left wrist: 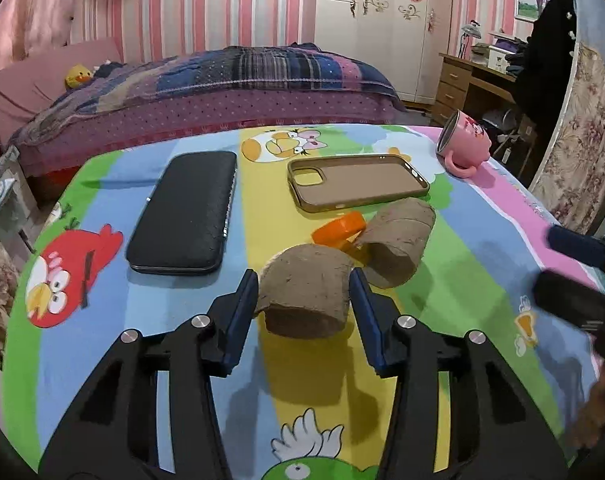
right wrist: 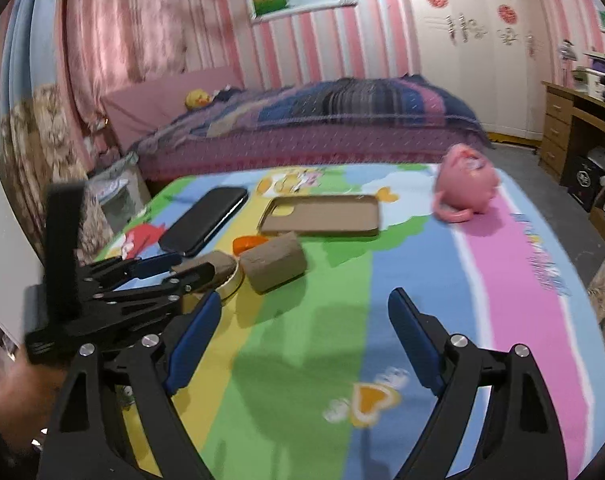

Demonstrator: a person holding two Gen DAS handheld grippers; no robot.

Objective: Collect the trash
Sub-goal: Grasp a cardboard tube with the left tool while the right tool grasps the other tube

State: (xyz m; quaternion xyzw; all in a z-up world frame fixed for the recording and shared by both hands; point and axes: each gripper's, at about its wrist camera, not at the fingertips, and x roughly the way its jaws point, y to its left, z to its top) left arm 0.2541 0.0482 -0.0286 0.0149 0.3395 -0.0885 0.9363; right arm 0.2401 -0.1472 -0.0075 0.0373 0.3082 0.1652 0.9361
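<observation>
On the cartoon-print tabletop (left wrist: pixel 102 184) we see our left claw (left wrist: pixel 304 280) clamped on the nearer cardboard tube (left wrist: pixel 302 292), second cardboard tube (left wrist: pixel 398 236) just behind beside an orange cap (left wrist: pixel 338 230), our right claw (right wrist: pixel 302 304) spread wide, holding nothing.

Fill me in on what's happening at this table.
A person is clearing trash with a hand-held gripper in each hand. The left hand-held gripper has its pads against the nearer cardboard tube, which sits on the cartoon tablecloth. The right hand-held gripper is open and empty. A second cardboard tube, an orange cap, a black case, a phone case and a tipped pink mug lie untouched.
</observation>
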